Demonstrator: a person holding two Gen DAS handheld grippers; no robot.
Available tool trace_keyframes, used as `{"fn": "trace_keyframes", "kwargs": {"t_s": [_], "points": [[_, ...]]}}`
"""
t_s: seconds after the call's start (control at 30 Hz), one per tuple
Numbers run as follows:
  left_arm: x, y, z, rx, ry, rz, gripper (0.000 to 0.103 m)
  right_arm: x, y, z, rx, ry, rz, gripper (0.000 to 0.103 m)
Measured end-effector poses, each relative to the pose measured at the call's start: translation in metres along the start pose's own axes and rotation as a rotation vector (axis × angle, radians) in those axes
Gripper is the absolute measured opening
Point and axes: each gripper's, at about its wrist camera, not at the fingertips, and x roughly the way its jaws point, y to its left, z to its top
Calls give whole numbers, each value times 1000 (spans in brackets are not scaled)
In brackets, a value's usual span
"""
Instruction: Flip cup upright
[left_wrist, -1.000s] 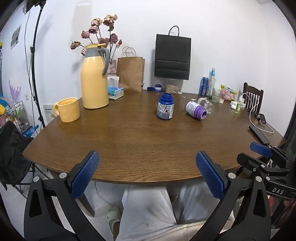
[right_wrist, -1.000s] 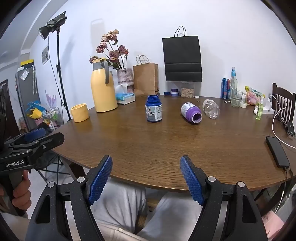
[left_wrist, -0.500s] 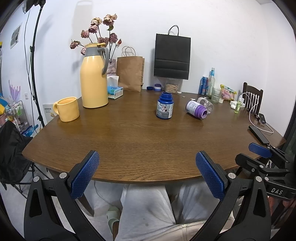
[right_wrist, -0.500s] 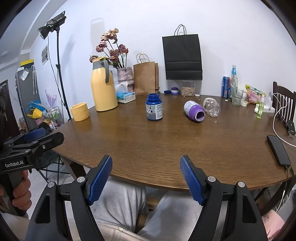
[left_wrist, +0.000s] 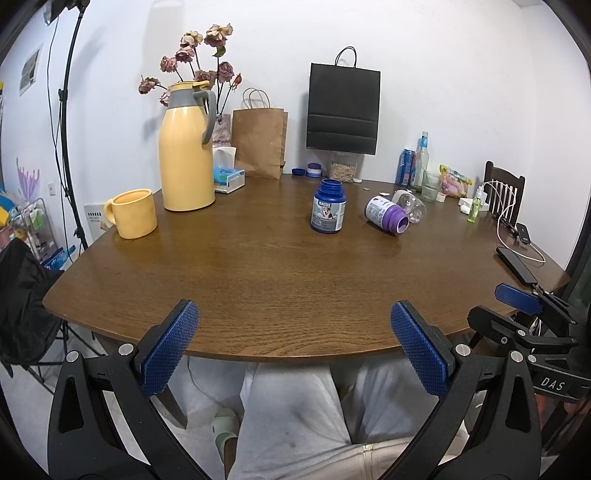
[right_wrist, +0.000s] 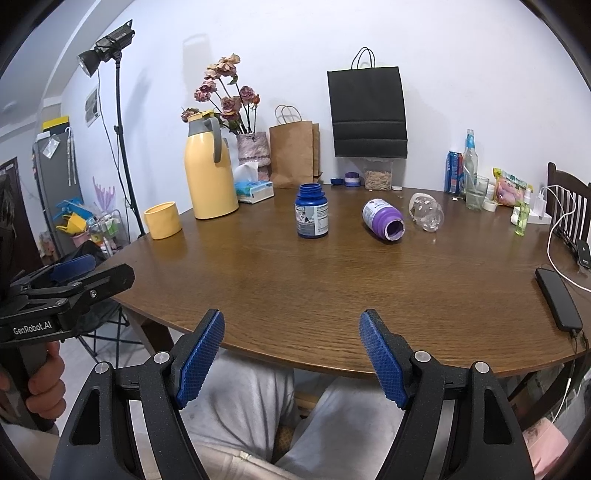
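Observation:
A purple container (left_wrist: 387, 220) lies on its side on the brown table (left_wrist: 280, 273), its open mouth toward me; it also shows in the right wrist view (right_wrist: 382, 220). A clear glass cup (right_wrist: 426, 212) lies on its side just right of it, also in the left wrist view (left_wrist: 410, 205). A blue bottle (left_wrist: 328, 211) stands upright to their left, also in the right wrist view (right_wrist: 311, 211). My left gripper (left_wrist: 295, 343) is open and empty before the table's near edge. My right gripper (right_wrist: 291, 354) is open and empty, likewise at the near edge.
A yellow mug (left_wrist: 132, 213) and yellow thermos jug (left_wrist: 186, 147) stand at the left. Paper bags (left_wrist: 343, 107), a tissue box (left_wrist: 228, 179), bottles and a glass (right_wrist: 475, 192) line the back. A phone (right_wrist: 558, 299) with a cable lies at the right edge. A light stand (right_wrist: 118, 122) is left of the table.
Both views have shifted only slightly; the table objects sit a touch higher in the frames. Both grippers stay open and nothing on the table has moved.

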Motion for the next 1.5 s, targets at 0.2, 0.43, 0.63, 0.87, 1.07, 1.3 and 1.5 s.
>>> {"fn": "trace_keyframes", "kwargs": {"t_s": [0.2,0.43,0.63,0.87,1.07,1.3,1.5], "points": [[0,0,0,0,1,-1,103,0,0,0,0,-1,-1,80],[1,-1,-2,-2,3,0,103,0,0,-2,2,-2,0,80],[1,-2,-2,-2,5,0,103,0,0,-1,0,1,1,80],[2,-3,-4,-3,7,0,103,1,-1,-1,0,5,2,80],[2,-3,-3,-4,7,1,103,1,-1,-1,-1,5,2,80],[2,-3,-3,-4,7,1,103,1,0,0,-2,6,1,80],[3,-2,-5,-5,9,2,103,0,0,0,-3,5,2,80]]}}
